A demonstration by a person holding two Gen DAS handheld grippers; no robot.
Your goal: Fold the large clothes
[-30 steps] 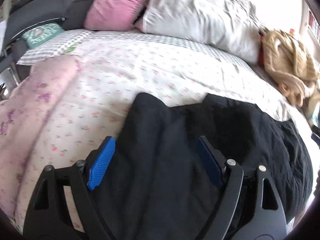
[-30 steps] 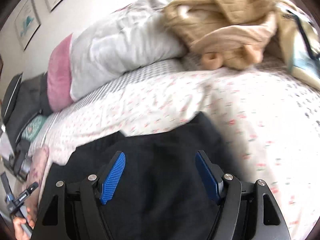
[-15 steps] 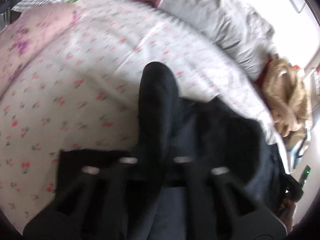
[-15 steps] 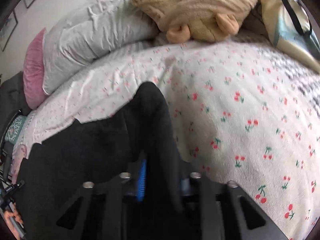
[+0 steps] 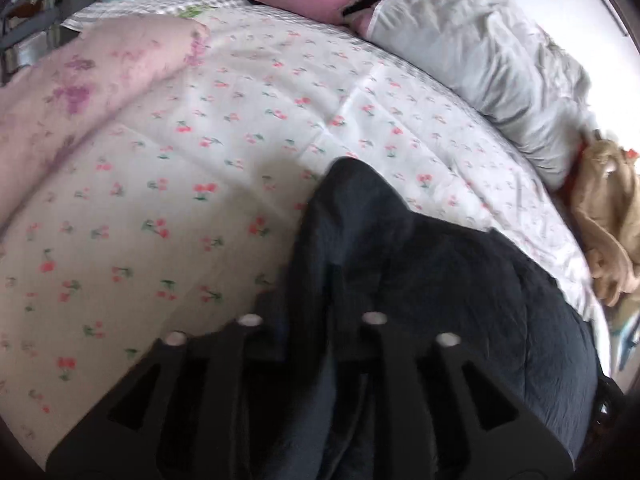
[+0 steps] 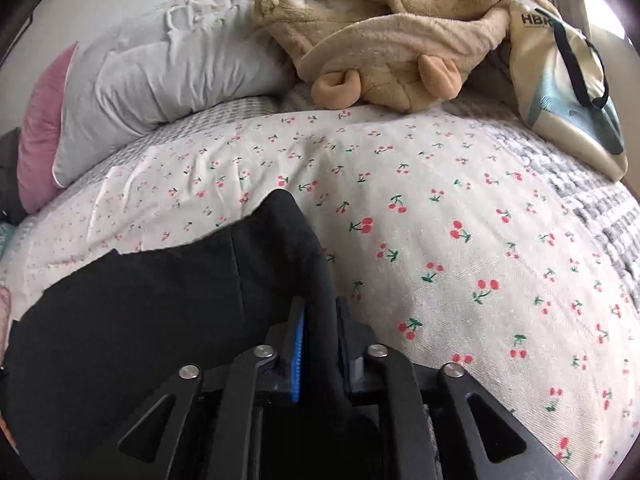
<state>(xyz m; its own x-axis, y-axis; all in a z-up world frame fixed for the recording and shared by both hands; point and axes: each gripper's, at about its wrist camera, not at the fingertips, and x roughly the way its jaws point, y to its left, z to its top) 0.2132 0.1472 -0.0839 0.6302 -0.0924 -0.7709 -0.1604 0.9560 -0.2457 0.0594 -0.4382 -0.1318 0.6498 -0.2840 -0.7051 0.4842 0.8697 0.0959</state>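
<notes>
Nearest, both grippers pinched the black garment lying on the cherry-print bed. Right gripper: fingers clamped on a raised fold, having just eased slightly apart. Left gripper: fingers likewise gripping bunched cloth, also just loosened a little. Farther back lay a grey pillow and a tan plush blanket.

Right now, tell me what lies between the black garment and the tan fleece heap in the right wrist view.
Only bare cherry-print bedding lies between the black garment and the tan fleece heap; the right wrist view shows it.
</notes>
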